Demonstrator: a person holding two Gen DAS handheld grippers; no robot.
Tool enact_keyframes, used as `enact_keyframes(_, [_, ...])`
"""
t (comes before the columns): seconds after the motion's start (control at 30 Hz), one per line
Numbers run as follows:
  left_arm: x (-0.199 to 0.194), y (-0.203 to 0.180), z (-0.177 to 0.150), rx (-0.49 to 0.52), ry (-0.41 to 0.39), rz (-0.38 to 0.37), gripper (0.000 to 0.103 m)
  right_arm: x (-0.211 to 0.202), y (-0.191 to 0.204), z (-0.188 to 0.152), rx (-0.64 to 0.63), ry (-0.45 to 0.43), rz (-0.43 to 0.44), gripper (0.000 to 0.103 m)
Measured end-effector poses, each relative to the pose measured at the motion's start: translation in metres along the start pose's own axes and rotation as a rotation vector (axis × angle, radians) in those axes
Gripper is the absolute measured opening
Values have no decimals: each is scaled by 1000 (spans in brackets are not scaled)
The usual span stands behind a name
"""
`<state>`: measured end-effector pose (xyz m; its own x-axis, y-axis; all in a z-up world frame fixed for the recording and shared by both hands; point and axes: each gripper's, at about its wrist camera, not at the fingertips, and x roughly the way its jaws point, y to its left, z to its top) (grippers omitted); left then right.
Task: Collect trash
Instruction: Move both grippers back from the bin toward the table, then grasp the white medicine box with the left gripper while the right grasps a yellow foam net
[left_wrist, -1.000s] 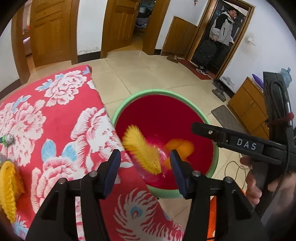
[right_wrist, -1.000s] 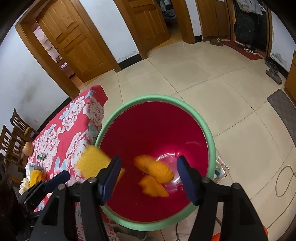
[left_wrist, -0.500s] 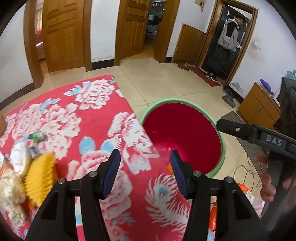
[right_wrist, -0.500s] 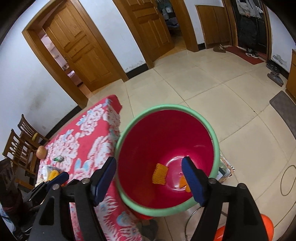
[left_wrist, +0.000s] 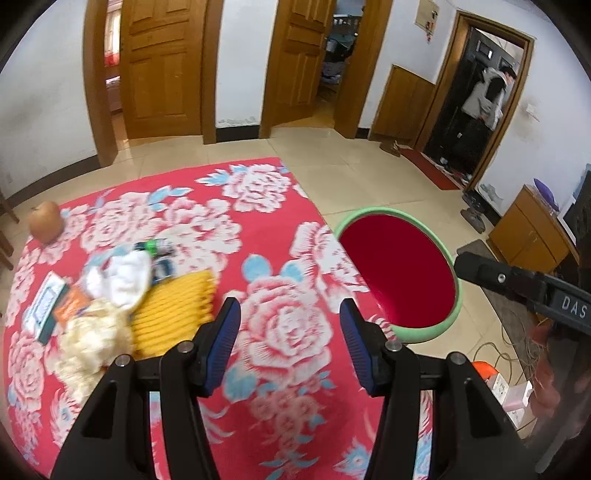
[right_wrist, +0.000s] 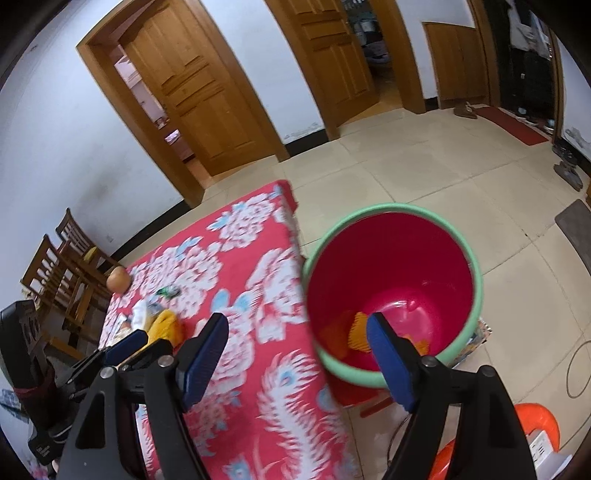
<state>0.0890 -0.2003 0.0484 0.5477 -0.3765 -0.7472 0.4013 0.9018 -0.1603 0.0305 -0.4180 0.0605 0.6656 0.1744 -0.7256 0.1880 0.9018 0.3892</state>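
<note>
Both wrist views angled down, sharing table (left_wrist: 280, 236) and bucket (right_wrist: 476, 295)

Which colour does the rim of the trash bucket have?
Light green rim, with a red inside; the right wrist view shows it best.

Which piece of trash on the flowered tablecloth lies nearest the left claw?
The yellow ribbed piece. It lies just left of the left claw, while the white crumpled paper, the popcorn-like clump and the small cartons lie farther left.
</note>
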Motion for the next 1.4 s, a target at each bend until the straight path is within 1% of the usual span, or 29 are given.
enact_keyframes(0.27, [-28, 47, -9, -65, -29, 57, 56, 3, 42, -14, -38, 14, 41, 79])
enact_keyframes(0.53, [-48, 98, -20, -137, -41, 122, 56, 20, 80, -31, -79, 51, 81, 79])
enact_keyframes(0.73, [-53, 137, -28, -190, -38, 168, 56, 41, 103, -42, -100, 100, 98, 79])
enact_keyframes(1.03, [-53, 200, -40, -280, -23, 258, 56, 67, 137, -52, -142, 157, 140, 79])
enact_keyframes(1.17, [-49, 221, -43, -285, -19, 304, 56, 80, 151, -57, -157, 179, 155, 79])
enact_keyframes(1.27, [-45, 237, -43, -281, -40, 344, 65, 91, 157, -60, -153, 196, 161, 79])
enact_keyframes(1.37, [-37, 251, -41, -257, -45, 385, 66, 103, 159, -61, -135, 217, 174, 79])
enact_keyframes(1.4, [-32, 255, -40, -248, -38, 391, 66, 106, 159, -62, -128, 224, 179, 77])
